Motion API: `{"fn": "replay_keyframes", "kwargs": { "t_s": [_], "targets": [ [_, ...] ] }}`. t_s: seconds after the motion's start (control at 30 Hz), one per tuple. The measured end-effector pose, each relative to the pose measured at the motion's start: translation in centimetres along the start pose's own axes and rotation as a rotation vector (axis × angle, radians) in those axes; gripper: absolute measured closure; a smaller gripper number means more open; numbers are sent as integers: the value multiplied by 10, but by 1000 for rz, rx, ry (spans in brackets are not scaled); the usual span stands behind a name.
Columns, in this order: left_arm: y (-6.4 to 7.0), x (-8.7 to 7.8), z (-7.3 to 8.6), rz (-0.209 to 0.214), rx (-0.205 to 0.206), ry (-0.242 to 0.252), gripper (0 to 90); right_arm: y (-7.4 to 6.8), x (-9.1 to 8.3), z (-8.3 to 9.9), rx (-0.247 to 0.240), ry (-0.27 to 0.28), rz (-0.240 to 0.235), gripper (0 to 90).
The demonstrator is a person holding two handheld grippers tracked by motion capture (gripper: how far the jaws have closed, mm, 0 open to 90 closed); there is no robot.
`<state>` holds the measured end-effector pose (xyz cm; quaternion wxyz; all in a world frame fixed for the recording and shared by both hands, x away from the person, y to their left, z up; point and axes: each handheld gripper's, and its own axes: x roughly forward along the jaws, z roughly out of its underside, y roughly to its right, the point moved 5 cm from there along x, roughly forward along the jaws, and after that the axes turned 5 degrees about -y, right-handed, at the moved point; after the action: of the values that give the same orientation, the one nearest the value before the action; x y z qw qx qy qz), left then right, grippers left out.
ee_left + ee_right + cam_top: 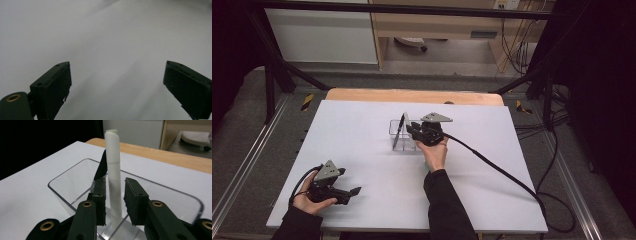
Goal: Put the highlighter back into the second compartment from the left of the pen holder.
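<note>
White table [362,150] comes first, the biggest thing here. On it stands a clear box [75,180]. The right gripper [115,200] reaches into that box, and a white pen [112,170] stands upright between its jaws. There is a small gap on one side, so the jaws look loose, not squeezing. A black pen [101,167] leans just behind the left jaw. The left gripper [117,82] waits with jaws wide apart, nothing between them.

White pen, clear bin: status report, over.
Right gripper jaws astride white pen, small gap, pen upright in clear bin beside black pen. Left gripper open, idle on table. Nothing obstructing.
</note>
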<state>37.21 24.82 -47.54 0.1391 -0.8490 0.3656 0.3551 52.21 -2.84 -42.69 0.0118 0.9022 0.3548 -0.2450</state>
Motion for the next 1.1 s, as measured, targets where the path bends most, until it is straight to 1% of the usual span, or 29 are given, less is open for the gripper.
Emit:
{"fn": "replay_keyframes", "kwargs": {
  "t_s": [0.13,0.2,0.27,0.3,0.4,0.6,0.7,0.9,0.97,1.1],
  "targets": [
    [0,0,0,0,-2,-1,77,-1,-13,-3,-32,0,2,638],
    [0,0,0,0,-1,-2,77,-1,-22,-4,-40,-1,1,604],
    [0,1,0,0,-1,-4,77,0,-32,-6,-38,-6,2,545],
    [0,1,0,-1,-1,-5,77,0,-36,-6,-39,-19,-4,518],
    [0,2,0,0,1,-8,77,0,-49,-6,-70,-58,-2,431],
    [0,2,1,-1,2,-12,77,1,-72,-1,-70,-126,6,252],
    [0,3,1,0,-1,-14,77,3,-80,3,-92,-153,24,206],
    [0,3,2,-1,-6,-15,67,5,-92,17,-69,-204,26,87],
    [0,2,1,2,-7,-12,66,8,-94,22,-57,-217,39,60],
    [0,2,1,1,-9,-12,59,10,-98,35,-54,-239,38,24]
  ]
}}
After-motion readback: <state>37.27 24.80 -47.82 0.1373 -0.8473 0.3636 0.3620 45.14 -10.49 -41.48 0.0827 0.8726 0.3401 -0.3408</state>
